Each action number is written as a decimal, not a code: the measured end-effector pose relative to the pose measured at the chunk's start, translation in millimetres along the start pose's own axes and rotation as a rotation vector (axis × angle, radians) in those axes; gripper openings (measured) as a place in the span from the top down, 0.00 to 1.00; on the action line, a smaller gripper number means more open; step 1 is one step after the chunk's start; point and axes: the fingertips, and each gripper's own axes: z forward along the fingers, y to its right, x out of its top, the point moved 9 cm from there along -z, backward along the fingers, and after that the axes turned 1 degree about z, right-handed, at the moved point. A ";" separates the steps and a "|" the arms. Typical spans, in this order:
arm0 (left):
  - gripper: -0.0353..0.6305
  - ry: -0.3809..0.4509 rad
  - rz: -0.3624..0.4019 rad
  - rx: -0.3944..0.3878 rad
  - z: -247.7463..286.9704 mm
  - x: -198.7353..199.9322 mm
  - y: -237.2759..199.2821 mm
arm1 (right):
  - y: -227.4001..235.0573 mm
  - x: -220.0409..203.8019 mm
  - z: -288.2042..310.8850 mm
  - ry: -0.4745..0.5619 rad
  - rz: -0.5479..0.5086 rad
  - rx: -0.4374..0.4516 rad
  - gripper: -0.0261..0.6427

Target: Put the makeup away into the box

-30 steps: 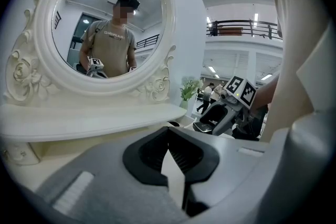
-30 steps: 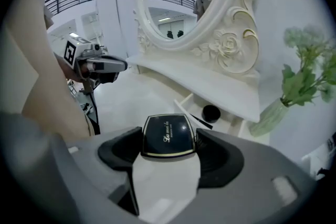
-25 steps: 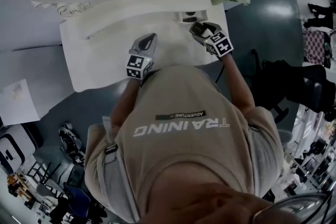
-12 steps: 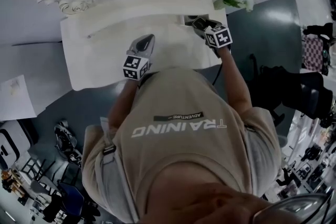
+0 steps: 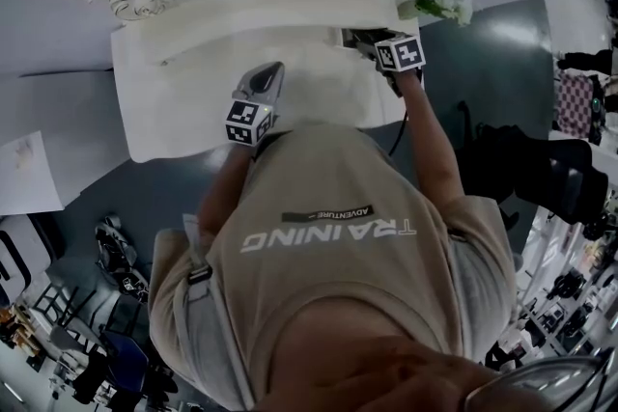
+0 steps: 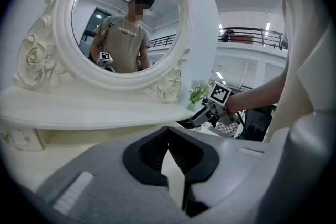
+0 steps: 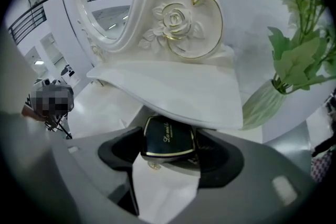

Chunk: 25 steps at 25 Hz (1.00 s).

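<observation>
Right gripper view tells the most: in the lower middle of the frame the right gripper (image 7: 169,150) has its tongs pinching a black compact (image 7: 168,136) with gold trim and gold lettering. One pad sits against each side of it. The compact sits far out at the tips, tucked under the overhanging white shelf (image 7: 178,89) of the dressing table (image 5: 174,111). A pale green vase (image 7: 265,103) of greenery stands near it at the right of the frame.

In the head view the same gripper is at the upper right, reaching in below the mirror (image 6: 123,23). A small dark shape lies just beside its tips. That may be the box, but I can't make it out well enough to be sure.

The left gripper (image 6: 169,152) hangs over bare tabletop in the middle of the picture, tongs pressed together at the tips with nothing between them.

What worries me is how shallow that grip looks. The compact is smooth and flat and only its sides are caught, so to my eye a twist of the wrist could let it swivel or drop. The shelf edge is right overhead too, so lifting before drawing back could knock the case loose. A swing to the right of the frame could clip the vase.
</observation>
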 end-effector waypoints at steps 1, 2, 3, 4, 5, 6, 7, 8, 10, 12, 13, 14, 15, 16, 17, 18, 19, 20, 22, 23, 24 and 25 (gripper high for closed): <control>0.94 0.000 -0.002 0.001 -0.1 -0.1 -0.6 | 0.4 1.0 1.4 -0.002 0.010 -0.011 0.48; 0.94 0.000 -0.004 0.002 -0.4 0.1 -1.3 | 0.8 1.6 3.0 -0.002 0.026 -0.021 0.48; 0.94 0.001 -0.005 0.004 -0.7 0.5 -1.9 | 1.4 1.9 4.6 0.002 0.046 -0.027 0.48; 0.94 0.002 -0.007 0.005 -1.1 1.1 -2.3 | 2.0 2.0 6.3 0.007 0.069 -0.029 0.48; 0.94 0.002 -0.009 0.006 -1.3 1.6 -2.7 | 2.8 2.1 7.9 0.012 0.089 -0.031 0.48; 0.94 0.002 -0.011 0.007 -1.4 1.6 -3.0 | 3.7 2.1 9.4 0.014 0.103 -0.036 0.48; 0.94 0.001 -0.013 0.008 -1.4 1.4 -3.4 | 4.4 2.3 10.9 0.014 0.110 -0.042 0.48; 0.94 0.000 -0.013 0.009 -1.4 1.1 -3.8 | 4.5 2.4 12.5 0.013 0.112 -0.046 0.48; 0.94 -0.002 -0.014 0.012 -1.6 0.7 -5.2 | 3.6 2.4 16.3 0.008 0.110 -0.050 0.48; 0.94 -0.004 -0.013 0.017 -1.4 0.9 -6.6 | 2.9 2.7 18.5 0.003 0.102 -0.060 0.48; 0.94 -0.004 -0.013 0.018 -1.2 0.9 -7.1 | 2.8 2.8 18.9 0.001 0.099 -0.066 0.48; 0.94 -0.003 -0.014 0.020 -1.3 0.8 -7.6 | 2.7 2.8 19.2 -0.002 0.095 -0.069 0.48; 0.94 -0.004 -0.014 0.021 -1.6 0.5 -8.0 | 2.3 2.7 19.6 -0.004 0.092 -0.072 0.48; 0.94 -0.005 -0.013 0.022 -2.0 0.1 -8.1 | 1.7 2.6 19.9 -0.006 0.089 -0.074 0.47; 0.94 -0.006 -0.013 0.022 -2.2 -0.1 -8.0 | 1.1 2.6 20.2 -0.006 0.086 -0.078 0.47; 0.94 -0.006 -0.015 0.022 -2.3 -0.4 -7.8 | 0.3 2.7 20.2 -0.004 0.082 -0.082 0.47; 0.94 -0.004 -0.018 0.022 -2.2 -0.7 -7.6 | -0.5 2.7 20.1 -0.002 0.075 -0.087 0.47; 0.94 -0.003 -0.023 0.022 -2.0 -0.8 -7.2 | -1.3 2.7 19.9 0.001 0.067 -0.091 0.47; 0.94 -0.001 -0.028 0.020 -1.3 -0.6 -5.8 | -1.8 2.2 19.4 0.011 0.063 -0.092 0.47; 0.94 0.000 -0.026 0.019 -0.7 -0.3 -4.8 | -1.4 1.9 18.9 0.021 0.070 -0.090 0.47; 0.94 0.000 -0.024 0.016 0.1 -0.1 -3.7 | -0.6 1.7 18.0 0.034 0.084 -0.085 0.47; 0.94 0.000 -0.023 0.014 1.0 -0.1 -2.8 | 0.5 1.4 16.8 0.049 0.102 -0.078 0.47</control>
